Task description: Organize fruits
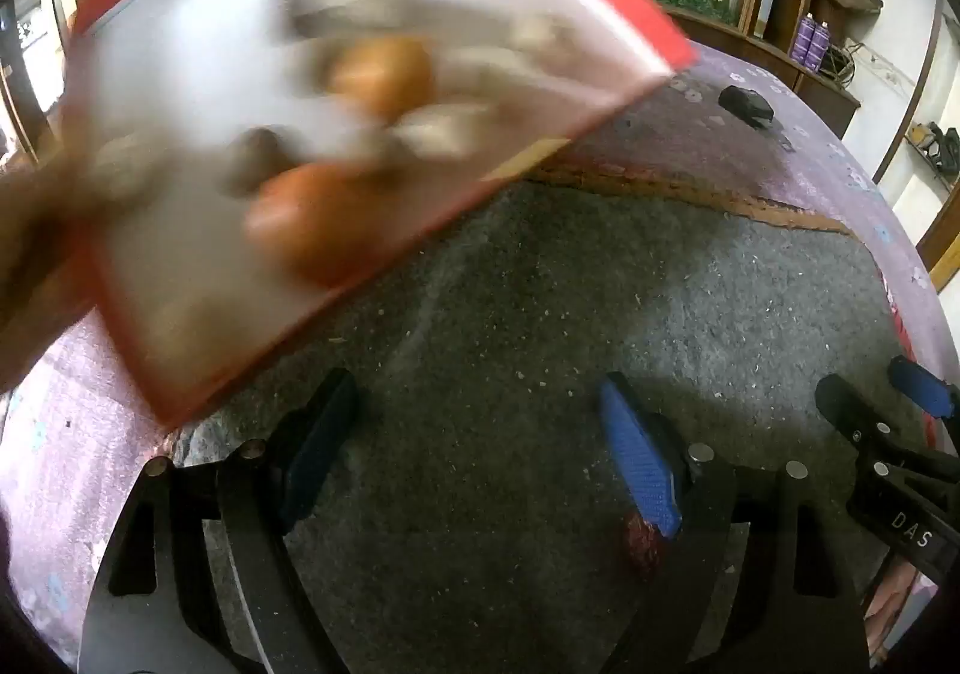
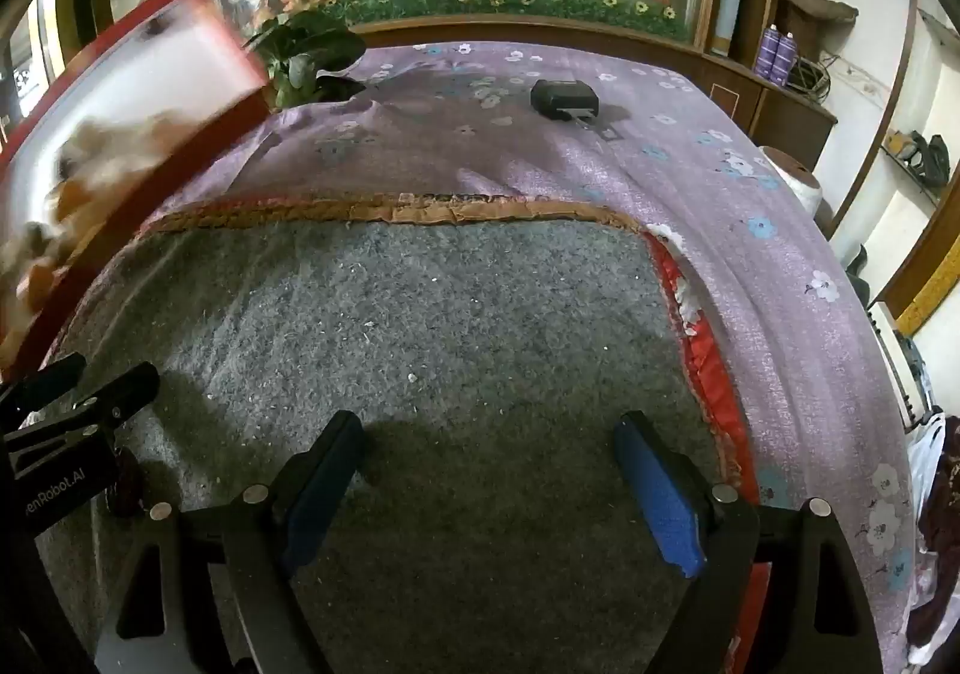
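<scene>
A red-rimmed white tray (image 1: 198,44) hangs tilted and blurred above the far left of the mat, with a person's hand (image 1: 36,230) at its left edge. Blurred fruits lie in it: two orange ones (image 1: 384,71) (image 1: 306,227) and a dark one (image 1: 258,164). The right wrist view shows the same tray (image 2: 174,68) at upper left. My left gripper (image 1: 480,422) is open over bare grey mat, nothing between its fingers. My right gripper (image 2: 486,446) is open too, beside it on the right. A small dark red thing (image 1: 645,545) lies on the mat under the left gripper's right finger.
A grey felt mat (image 2: 480,314) with an orange and red border covers a purple flowered cloth (image 2: 750,182). A black device (image 2: 564,98) lies at the back. A potted plant (image 2: 306,56) stands at back left, before a flowered glass cabinet.
</scene>
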